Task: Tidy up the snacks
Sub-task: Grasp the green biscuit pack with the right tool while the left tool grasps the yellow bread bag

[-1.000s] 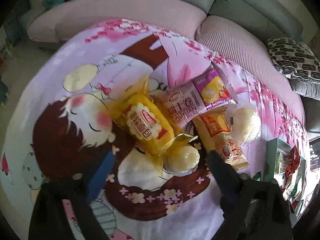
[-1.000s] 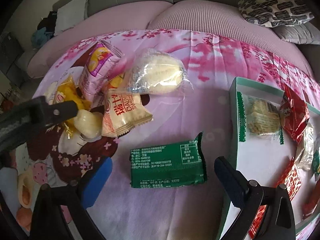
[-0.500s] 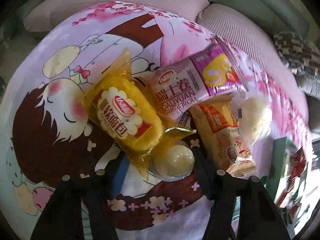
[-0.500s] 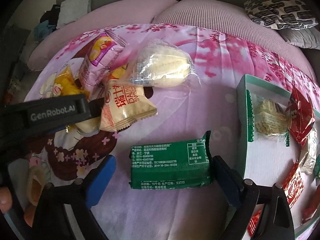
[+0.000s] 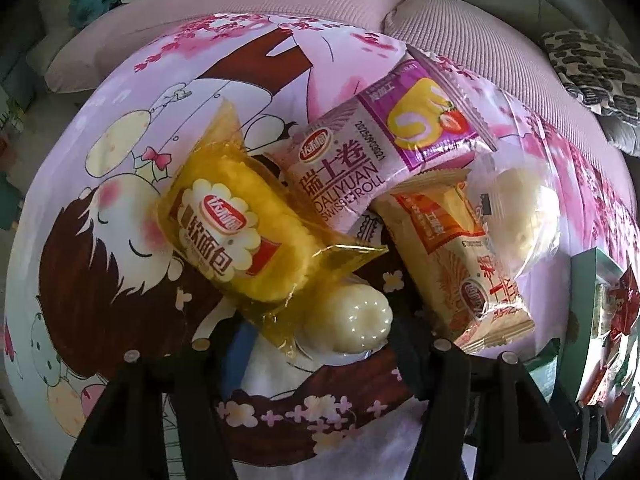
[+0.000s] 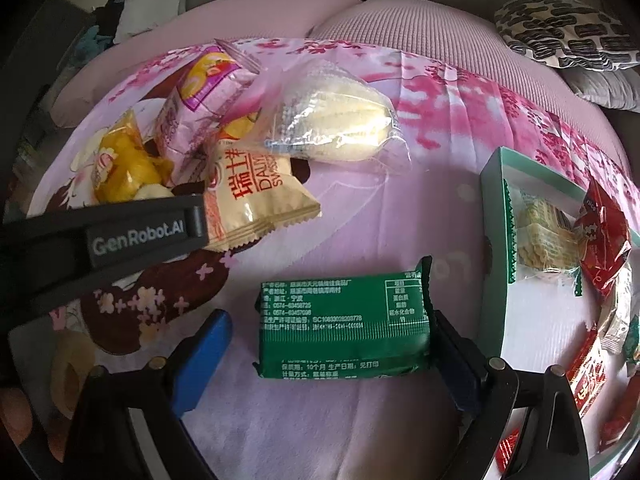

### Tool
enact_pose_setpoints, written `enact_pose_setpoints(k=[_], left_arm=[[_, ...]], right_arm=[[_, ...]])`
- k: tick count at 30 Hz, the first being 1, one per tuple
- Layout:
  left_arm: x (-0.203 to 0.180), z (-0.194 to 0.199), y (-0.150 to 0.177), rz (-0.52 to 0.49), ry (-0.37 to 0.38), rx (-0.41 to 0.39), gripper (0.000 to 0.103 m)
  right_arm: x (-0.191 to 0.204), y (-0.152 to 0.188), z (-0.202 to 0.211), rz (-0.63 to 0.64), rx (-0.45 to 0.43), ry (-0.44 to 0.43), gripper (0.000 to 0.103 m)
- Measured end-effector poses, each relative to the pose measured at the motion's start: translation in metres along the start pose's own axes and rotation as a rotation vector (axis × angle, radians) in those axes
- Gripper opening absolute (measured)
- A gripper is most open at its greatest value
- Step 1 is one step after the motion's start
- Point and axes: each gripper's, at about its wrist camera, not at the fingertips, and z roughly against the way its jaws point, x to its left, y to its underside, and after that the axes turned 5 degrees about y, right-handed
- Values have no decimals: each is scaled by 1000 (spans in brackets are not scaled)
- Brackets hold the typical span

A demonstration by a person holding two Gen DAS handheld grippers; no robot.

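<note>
I'm looking down my left gripper at a glossy, ridged white jelly cup; the fingers are sitting half open on either side of it, though I can't tell whether the pads are pressing on it. A crinkly translucent yellow bread packet is overlapping the cup's top. A smooth pink Swiss roll wrapper and a cream one are lying just beside it on the soft cartoon-print cloth. My right gripper is standing wide open around a flat green foil packet, the dark finger touching its right edge, the blue one apart. The green-rimmed box of snacks is lying at right.
</note>
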Motion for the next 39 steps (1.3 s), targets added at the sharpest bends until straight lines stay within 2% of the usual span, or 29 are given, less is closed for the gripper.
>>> enact_pose_setpoints(k=[10, 18, 24, 30, 35, 38, 39], left_arm=[[28, 9, 2, 42, 25, 5, 47], [28, 6, 2, 35, 16, 8, 43], [33, 6, 6, 37, 24, 13, 43], [42, 8, 3, 70, 69, 25, 43], [37, 9, 10, 37, 54, 47, 45], [29, 8, 15, -15, 41, 66, 56], [26, 7, 16, -31, 44, 73, 63]], right_arm=[[7, 9, 5, 13, -10, 17, 96], [4, 9, 12, 1, -21, 32, 80], [1, 8, 15, 0, -26, 20, 75], [-2, 7, 15, -6, -24, 11, 75], [-3, 8, 14, -12, -22, 5, 74], [-3, 7, 13, -12, -21, 6, 75], [-3, 8, 13, -9, -22, 8, 75]])
